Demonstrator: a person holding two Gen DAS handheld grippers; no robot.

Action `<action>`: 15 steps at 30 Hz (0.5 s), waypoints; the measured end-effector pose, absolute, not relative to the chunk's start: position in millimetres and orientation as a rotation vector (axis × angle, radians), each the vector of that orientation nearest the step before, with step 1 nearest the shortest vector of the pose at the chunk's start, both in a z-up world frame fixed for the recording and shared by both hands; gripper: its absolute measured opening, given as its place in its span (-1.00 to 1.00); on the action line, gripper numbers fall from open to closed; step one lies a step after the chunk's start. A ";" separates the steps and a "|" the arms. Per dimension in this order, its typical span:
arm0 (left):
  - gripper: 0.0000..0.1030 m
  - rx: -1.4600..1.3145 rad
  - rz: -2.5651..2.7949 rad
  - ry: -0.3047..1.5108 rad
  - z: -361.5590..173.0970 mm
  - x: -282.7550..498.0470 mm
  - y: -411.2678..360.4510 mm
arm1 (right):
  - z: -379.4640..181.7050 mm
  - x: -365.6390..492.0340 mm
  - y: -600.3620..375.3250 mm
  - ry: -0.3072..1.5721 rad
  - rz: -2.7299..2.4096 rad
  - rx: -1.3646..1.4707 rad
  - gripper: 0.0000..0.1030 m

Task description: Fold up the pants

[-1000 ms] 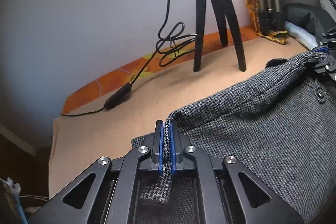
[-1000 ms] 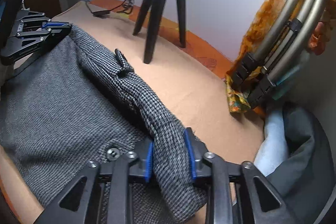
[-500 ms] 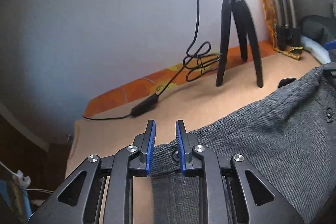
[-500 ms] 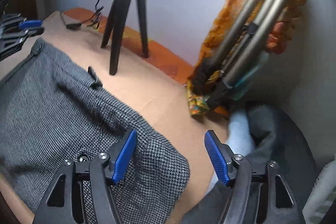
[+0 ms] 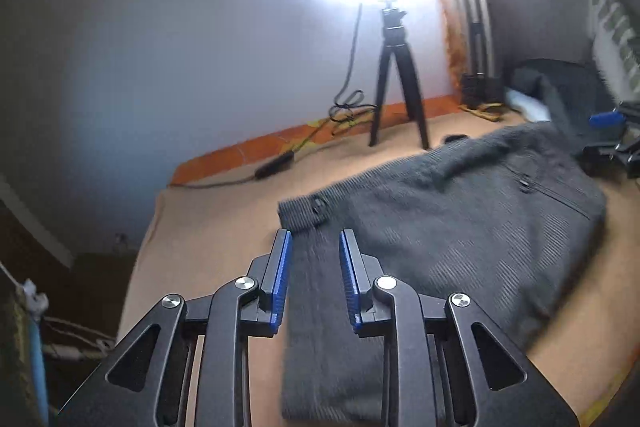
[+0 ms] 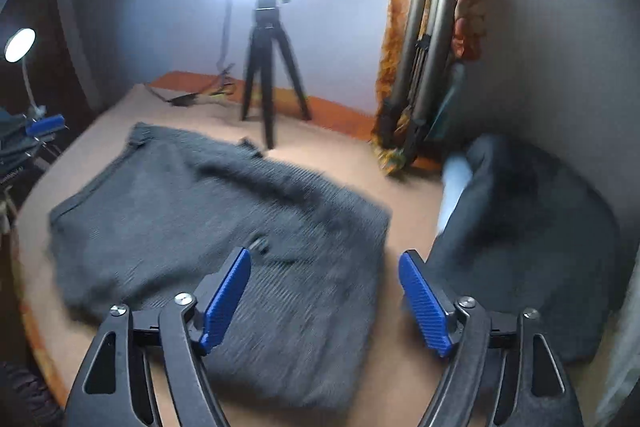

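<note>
The grey houndstooth pants (image 5: 460,219) lie folded flat on the tan surface (image 5: 224,211), also in the right wrist view (image 6: 208,211). My left gripper (image 5: 314,251) is open and empty, raised above the pants' near left corner. My right gripper (image 6: 324,275) is wide open and empty, raised above the pants' right edge. The right gripper shows at the far right of the left wrist view (image 5: 608,131); the left gripper shows at the far left of the right wrist view (image 6: 40,131).
A black mini tripod (image 6: 268,75) with a bright ring light stands at the back. A cable with an inline box (image 5: 276,163) lies back left. A folded metal tripod (image 6: 432,39) leans on the wall. Dark clothes (image 6: 524,239) lie on the right.
Both grippers opened, let go of the pants' waistband and pulled up and back. The pants dropped flat onto the surface.
</note>
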State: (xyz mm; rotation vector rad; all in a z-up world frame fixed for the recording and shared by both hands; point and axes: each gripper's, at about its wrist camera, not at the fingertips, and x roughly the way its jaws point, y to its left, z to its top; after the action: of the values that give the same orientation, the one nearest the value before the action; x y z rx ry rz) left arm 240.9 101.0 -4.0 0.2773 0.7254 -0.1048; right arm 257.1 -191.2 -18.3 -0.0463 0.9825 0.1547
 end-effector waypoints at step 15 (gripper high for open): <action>-0.56 0.351 -0.391 0.834 -61.4 139.7 29.2 | -69.2 176.9 -205.7 1.079 0.078 0.421 0.66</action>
State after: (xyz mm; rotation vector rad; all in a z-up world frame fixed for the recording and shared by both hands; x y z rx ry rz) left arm 139.7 29.2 -61.4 0.3513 0.8335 -0.3910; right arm 176.9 -205.7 -69.2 0.4206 1.0790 0.0776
